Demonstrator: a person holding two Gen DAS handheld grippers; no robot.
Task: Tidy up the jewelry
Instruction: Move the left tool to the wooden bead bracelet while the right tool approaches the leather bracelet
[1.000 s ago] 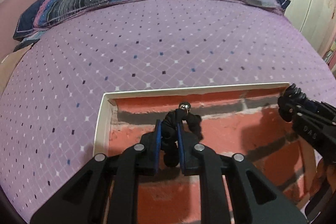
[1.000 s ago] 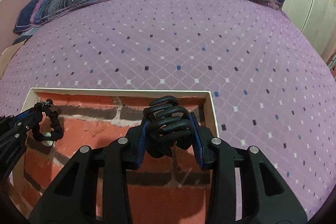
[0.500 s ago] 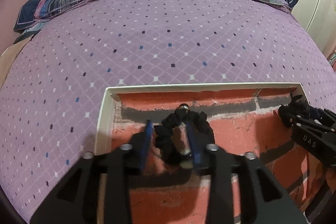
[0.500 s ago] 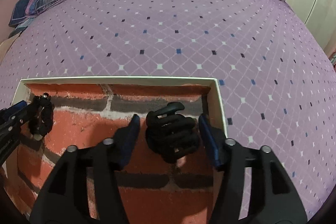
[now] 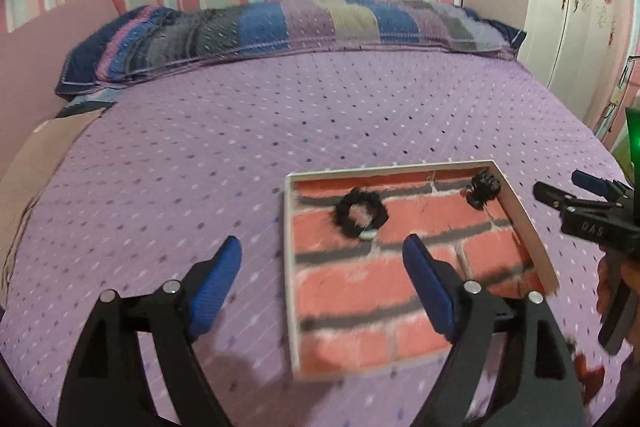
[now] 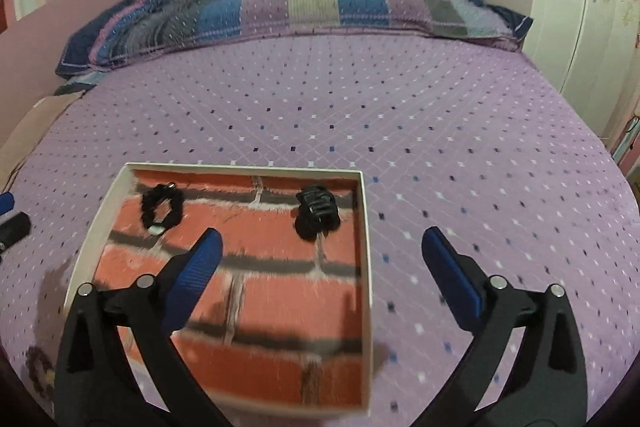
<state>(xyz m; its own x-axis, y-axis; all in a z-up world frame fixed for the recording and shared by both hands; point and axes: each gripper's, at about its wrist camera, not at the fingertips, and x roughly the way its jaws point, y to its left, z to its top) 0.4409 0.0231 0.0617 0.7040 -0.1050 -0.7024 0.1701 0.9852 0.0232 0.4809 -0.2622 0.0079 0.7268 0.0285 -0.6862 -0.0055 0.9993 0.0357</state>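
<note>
Snagging threatens: your left gripper [image 5: 322,261] and right gripper [image 6: 320,259], both wide open and empty, could tip the shallow white brick-lined tray [image 6: 366,247] holding the black beaded scrunchie [image 6: 162,209] and black plastic claw clip [image 6: 317,213].

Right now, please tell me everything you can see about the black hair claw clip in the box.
The black hair claw clip looks like glossy plastic, with curved interlocking teeth arching over its top. It appears closed and rests on the brick-patterned floor of the shallow white box, in the far right corner, close to the side wall; contact with the wall is unclear. Neither gripper touches it. The black scrunchie lies apart, toward the far left corner.
</note>
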